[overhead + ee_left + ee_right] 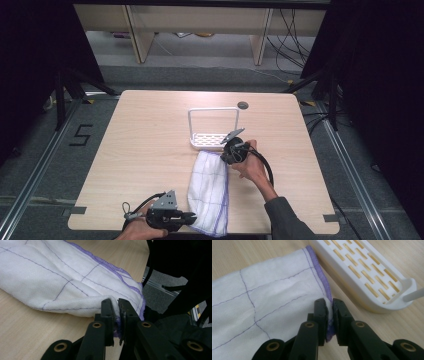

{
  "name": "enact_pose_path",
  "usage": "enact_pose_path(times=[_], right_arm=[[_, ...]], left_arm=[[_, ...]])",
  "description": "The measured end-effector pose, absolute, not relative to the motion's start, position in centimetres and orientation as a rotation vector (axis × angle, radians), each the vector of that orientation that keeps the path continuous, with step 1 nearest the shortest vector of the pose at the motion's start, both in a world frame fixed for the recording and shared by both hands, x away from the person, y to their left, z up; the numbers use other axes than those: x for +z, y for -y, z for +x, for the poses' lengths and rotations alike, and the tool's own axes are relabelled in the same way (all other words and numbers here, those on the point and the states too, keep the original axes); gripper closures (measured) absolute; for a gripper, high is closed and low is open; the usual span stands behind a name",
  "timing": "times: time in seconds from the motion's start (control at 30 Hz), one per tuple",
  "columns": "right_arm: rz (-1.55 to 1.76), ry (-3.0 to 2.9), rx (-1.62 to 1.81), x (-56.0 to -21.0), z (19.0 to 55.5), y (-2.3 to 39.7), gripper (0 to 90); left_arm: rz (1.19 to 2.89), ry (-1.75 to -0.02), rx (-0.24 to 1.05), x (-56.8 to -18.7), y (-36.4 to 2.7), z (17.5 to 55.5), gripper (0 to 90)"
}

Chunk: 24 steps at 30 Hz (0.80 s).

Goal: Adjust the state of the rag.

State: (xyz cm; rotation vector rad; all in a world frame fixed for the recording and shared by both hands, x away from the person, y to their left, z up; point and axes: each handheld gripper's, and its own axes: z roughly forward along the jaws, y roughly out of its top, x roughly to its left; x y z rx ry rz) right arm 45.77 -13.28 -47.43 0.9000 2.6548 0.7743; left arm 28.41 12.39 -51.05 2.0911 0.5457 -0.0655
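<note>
A white cloth [209,190] with thin purple grid lines and a purple hem lies folded lengthwise on the wooden table [145,145], running from the rack toward the front edge. My left gripper [192,218] is at the cloth's near end, jaws pinched on the hem [117,312]. My right gripper [226,156] holds the far corner beside the rack, jaws shut on the purple edge [330,312]. The cloth [262,307] spreads flat to the left of the right gripper's jaws, and it bulges above the left gripper's jaws as a thick fold [62,277].
A white slotted rack [212,141] with a tall wire handle [214,110] stands just behind the cloth's far end; its tray [367,275] lies close to my right gripper. A round cable hole [243,105] sits near the table's far edge. Black frames and cables surround the table.
</note>
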Motion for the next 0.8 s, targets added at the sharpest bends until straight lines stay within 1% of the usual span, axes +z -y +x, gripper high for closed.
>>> enact_pose_path(times=[0.07,0.1,0.13,0.17,0.27,0.33,0.37,0.43,0.47,0.5,0.53,0.57,0.6,0.63,0.7,0.73,0.77,0.8], right_arm=[[0.907,-2.654,0.762,-47.7,45.8,13.0,81.2],[0.910,-2.662,0.761,-47.9,45.8,13.0,80.0],[0.925,-2.645,0.753,-48.2,45.8,13.1,71.6],[0.929,-2.626,0.739,-48.2,45.9,13.2,67.6],[0.994,-2.598,0.769,-47.8,45.6,14.0,58.5],[0.996,-2.538,0.796,-47.1,45.3,14.7,57.1],[1.025,-2.503,0.812,-46.8,44.9,15.1,56.6],[1.037,-2.483,0.815,-46.5,44.7,15.3,55.7],[1.032,-2.461,0.817,-45.9,43.9,16.0,54.6],[1.035,-2.466,0.832,-45.7,43.4,16.2,53.5],[1.033,-2.460,0.860,-45.6,42.8,16.4,53.1],[1.034,-2.438,0.894,-45.7,42.4,16.5,53.0],[1.085,-2.469,0.902,-45.6,41.3,16.6,52.7],[1.085,-2.469,0.902,-45.6,41.3,16.6,52.7],[1.064,-2.474,0.897,-45.6,40.0,17.0,51.7],[1.076,-2.479,0.934,-45.5,38.6,17.3,51.8],[1.076,-2.479,0.934,-45.5,38.6,17.3,51.8],[1.058,-2.481,0.984,-45.5,36.8,17.5,51.8]], left_arm=[[2.109,-0.538,-0.080,-51.0,-12.5,28.3,77.4],[2.078,-0.561,-0.105,-51.2,-12.3,28.1,77.4],[2.089,-0.579,-0.123,-51.1,-12.2,27.9,69.3],[2.070,-0.565,-0.141,-51.0,-12.2,28.0,64.8],[2.042,-0.589,-0.136,-50.5,-12.6,28.3,52.2],[2.044,-0.599,-0.125,-50.1,-12.9,28.5,45.8],[2.026,-0.638,-0.090,-49.5,-13.4,29.2,44.1],[1.995,-0.657,-0.087,-49.3,-13.7,29.8,43.1],[1.986,-0.666,-0.046,-48.7,-14.2,30.7,42.2],[1.986,-0.666,-0.046,-48.7,-14.2,30.7,41.7],[1.988,-0.684,0.015,-48.3,-14.5,31.6,41.2],[1.981,-0.705,0.038,-48.1,-14.7,32.3,40.9],[1.981,-0.705,0.038,-48.1,-14.7,32.3,40.6],[1.975,-0.709,0.046,-48.1,-14.8,33.0,40.6],[1.967,-0.752,0.078,-48.1,-14.9,34.2,40.0],[1.954,-0.788,0.084,-48.4,-14.9,35.3,39.3],[1.954,-0.788,0.084,-48.4,-14.9,35.3,39.0],[1.954,-0.826,0.110,-48.8,-14.9,36.6,38.6]])
